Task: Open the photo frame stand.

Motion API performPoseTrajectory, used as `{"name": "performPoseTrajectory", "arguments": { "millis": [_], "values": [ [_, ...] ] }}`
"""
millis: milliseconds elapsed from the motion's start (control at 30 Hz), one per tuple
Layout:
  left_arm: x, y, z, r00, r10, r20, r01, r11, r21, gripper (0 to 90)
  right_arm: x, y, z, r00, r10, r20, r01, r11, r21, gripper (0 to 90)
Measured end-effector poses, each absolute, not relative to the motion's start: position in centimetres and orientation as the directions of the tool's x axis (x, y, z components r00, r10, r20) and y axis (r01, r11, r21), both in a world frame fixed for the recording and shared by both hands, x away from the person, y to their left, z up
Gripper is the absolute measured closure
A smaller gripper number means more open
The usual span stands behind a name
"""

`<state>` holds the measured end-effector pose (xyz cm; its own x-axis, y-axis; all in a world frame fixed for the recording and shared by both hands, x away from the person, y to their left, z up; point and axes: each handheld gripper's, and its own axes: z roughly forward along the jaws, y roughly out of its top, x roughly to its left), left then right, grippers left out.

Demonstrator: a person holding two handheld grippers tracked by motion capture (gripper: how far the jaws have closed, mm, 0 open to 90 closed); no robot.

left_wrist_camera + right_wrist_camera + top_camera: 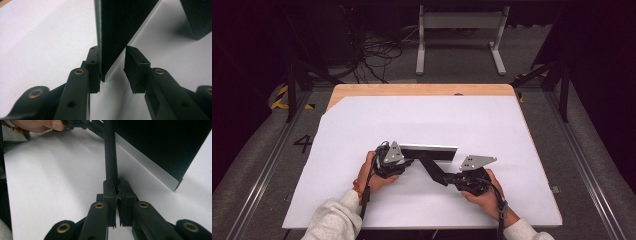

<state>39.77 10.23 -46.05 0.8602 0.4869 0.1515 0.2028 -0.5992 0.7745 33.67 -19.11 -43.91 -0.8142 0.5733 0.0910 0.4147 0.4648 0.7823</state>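
A flat black panel (429, 151) with a silvery edge stands on its long edge on the white sheet (412, 120). A black strut (432, 167) runs from it toward the near right. My left gripper (407, 161) is at the panel's left end. In the left gripper view, my left gripper (112, 67) is open around the panel (117, 30); one pad (93, 62) touches it and the other stands apart. My right gripper (447, 179) holds the strut's near end. In the right gripper view, my right gripper (117, 192) is shut on the thin strut (110, 152), beside the panel (160, 145).
The white sheet covers most of a wooden table (422, 90). Beyond the table's far edge, a white metal frame (459, 35) and loose cables (377, 55) lie on the floor. A dark block (197, 17) stands at the upper right in the left gripper view.
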Motion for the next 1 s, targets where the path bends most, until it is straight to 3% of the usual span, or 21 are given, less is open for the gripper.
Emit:
{"name": "performPoseTrajectory", "arguments": {
  "millis": [100, 167, 333, 833, 1000],
  "values": [
    [39.6, 10.5, -45.8, 0.861, 0.486, 0.149, 0.198, -0.591, 0.782, 67.8, 33.6, -19.3, -43.9, -0.815, 0.572, 0.086, 0.411, 0.467, 0.783, 85.9],
    [39.4, 10.8, -45.4, 0.854, 0.499, 0.149, 0.196, -0.572, 0.796, 60.2, 33.6, -19.3, -43.9, -0.816, 0.572, 0.086, 0.411, 0.469, 0.782, 85.9],
    [39.0, 11.7, -44.3, 0.854, 0.506, 0.123, 0.187, -0.519, 0.834, 51.9, 33.4, -19.4, -43.8, -0.811, 0.58, 0.078, 0.412, 0.471, 0.78, 85.9],
    [38.8, 12.0, -43.6, 0.874, 0.475, 0.103, 0.172, -0.501, 0.848, 55.2, 32.9, -20.5, -43.1, -0.811, 0.579, 0.083, 0.407, 0.456, 0.792, 87.4],
    [38.6, 12.4, -43.3, 0.877, 0.472, 0.092, 0.172, -0.487, 0.856, 56.0, 32.4, -20.5, -42.4, -0.815, 0.579, -0.001, 0.341, 0.481, 0.807, 87.3]
  ]
}}
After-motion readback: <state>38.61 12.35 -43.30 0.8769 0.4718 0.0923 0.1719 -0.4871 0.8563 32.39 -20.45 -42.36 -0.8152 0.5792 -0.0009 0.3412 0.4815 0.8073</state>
